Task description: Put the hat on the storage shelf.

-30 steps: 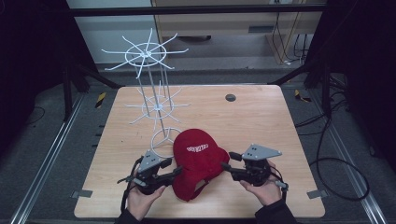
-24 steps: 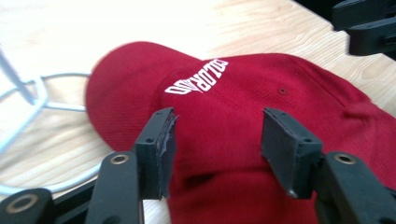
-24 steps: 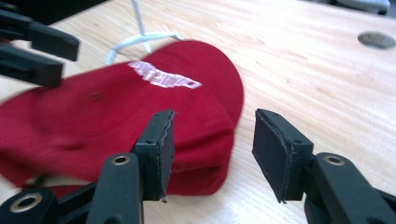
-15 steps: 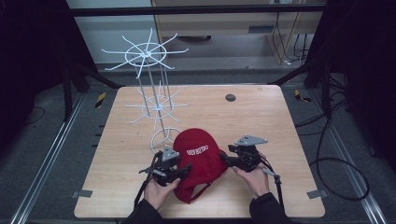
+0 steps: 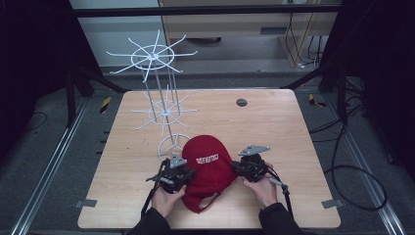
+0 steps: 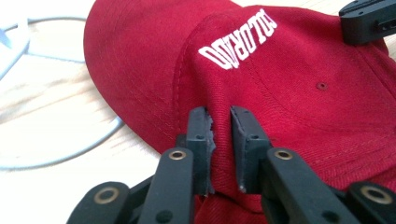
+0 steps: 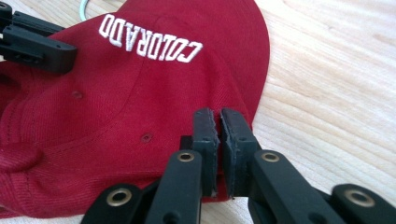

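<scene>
While the red cap point(image 5: 208, 164) lies on the near middle of the wooden table point(image 5: 274, 127), just in front of the white wire rack point(image 5: 159, 105), it is pinched at both sides of its crown. In the left gripper view, the left gripper point(image 6: 223, 123) is seen with its jaws drawn close on a raised fold of red cloth near the seam below the white lettering, a narrow strip of fabric showing between them. In the right gripper view, the right gripper point(image 7: 219, 126) is pressed nearly together on the cap's lower edge, where cloth meets bare wood. Both grips are judged shallow: only a thin ridge of soft fabric is held at each side, so a slip could be caused by any quick lift or by the two hands being drawn apart unevenly. If one side were released first, the cap would be left to swing from the other pinch and might twist or drop to the table. A further risk is judged from the rack, whose round base ring point(image 5: 171, 146) lies just beside the brim; the brim or the strap at the back could be snagged on the ring or on a low wire arm if the cap were raised carelessly, and the light rack might be tipped. Whether the inner sweatband is also caught cannot be told.
</scene>
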Demonstrator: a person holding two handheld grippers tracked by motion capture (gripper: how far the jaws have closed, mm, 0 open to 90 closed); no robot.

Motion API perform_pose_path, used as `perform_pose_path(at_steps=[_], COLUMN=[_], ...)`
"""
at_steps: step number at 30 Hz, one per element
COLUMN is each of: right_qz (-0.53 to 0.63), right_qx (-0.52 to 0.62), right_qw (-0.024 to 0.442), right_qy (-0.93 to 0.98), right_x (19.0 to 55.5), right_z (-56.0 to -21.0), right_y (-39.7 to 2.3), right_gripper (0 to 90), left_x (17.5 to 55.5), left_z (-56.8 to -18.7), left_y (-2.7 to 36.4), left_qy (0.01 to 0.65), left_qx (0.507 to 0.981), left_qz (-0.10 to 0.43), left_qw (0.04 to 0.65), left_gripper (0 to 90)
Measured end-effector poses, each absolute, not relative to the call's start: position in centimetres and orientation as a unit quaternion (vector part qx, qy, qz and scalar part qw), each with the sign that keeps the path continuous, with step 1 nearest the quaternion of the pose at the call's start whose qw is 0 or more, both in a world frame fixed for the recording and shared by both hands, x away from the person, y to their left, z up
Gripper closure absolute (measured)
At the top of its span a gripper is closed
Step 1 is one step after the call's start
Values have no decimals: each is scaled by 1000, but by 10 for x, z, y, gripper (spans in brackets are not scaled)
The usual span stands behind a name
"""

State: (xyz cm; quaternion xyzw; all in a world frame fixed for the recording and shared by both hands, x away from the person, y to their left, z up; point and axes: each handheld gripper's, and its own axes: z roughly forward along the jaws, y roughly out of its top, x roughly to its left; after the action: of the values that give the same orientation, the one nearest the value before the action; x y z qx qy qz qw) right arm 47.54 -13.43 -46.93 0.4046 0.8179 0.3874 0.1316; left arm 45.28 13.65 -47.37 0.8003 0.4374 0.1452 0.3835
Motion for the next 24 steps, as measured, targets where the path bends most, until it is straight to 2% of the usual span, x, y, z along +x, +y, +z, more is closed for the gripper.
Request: perform_pose_path(at_steps=[8, 16, 18, 21, 22, 24], right_qz=[403, 387, 384, 390, 390, 400], right_qx=[417, 457, 462, 463, 463, 459], right_qw=[146, 146, 144, 149, 149, 159], right_qy=[802, 788, 786, 782, 782, 777], right_x=[453, 425, 420, 417, 417, 416], right_z=[-451, -457, -459, -460, -460, -458], right_y=[-162, -200, -204, -213, -213, -215], right_gripper=[852, 830, 821, 769, 769, 742], left_x=[470, 497, 500, 497, 495, 487], left_z=[-463, -467, -468, -462, -458, -446], left_y=[104, 53, 50, 54, 59, 71], left_qy=[408, 364, 359, 351, 348, 345], left_qx=[810, 833, 836, 835, 833, 827], left_qz=[147, 134, 132, 130, 131, 136], left_qw=[396, 395, 394, 404, 409, 423], left_gripper=[804, 804, 785, 667, 667, 599])
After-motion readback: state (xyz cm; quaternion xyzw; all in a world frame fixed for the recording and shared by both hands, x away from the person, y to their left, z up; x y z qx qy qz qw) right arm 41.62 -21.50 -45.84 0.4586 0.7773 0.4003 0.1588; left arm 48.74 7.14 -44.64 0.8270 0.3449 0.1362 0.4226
